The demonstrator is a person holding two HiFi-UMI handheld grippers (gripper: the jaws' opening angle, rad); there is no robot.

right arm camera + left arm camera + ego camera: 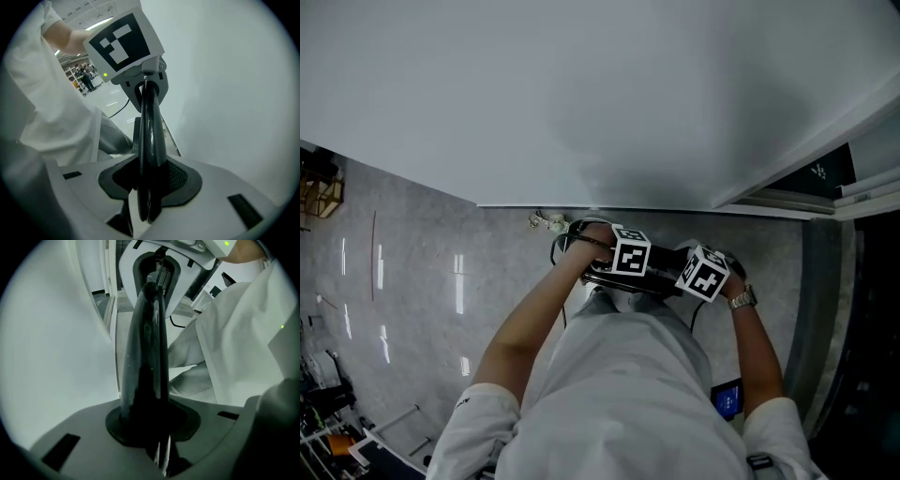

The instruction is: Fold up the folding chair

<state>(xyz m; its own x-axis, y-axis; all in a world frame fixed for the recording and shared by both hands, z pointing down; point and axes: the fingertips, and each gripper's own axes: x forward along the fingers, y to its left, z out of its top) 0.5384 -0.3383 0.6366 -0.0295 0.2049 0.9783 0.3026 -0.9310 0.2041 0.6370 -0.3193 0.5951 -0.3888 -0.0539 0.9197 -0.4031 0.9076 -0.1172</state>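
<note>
The folding chair shows only as a black, glossy, narrow curved edge [147,343] that runs straight from one gripper to the other. It appears again in the right gripper view as a thin black edge [151,126]. My left gripper [147,423] is shut on one end of it and my right gripper [150,178] is shut on the other. In the head view both grippers, left [605,270] and right [701,279], point down close together in front of my body. The chair [623,279] is mostly hidden under them.
A large white wall [581,94] stands right in front of the grippers. Grey polished floor [422,281] spreads to the left. A dark door frame and threshold [825,309] lie on the right. Small debris [546,222] sits at the wall's foot, and equipment [328,412] stands at the lower left.
</note>
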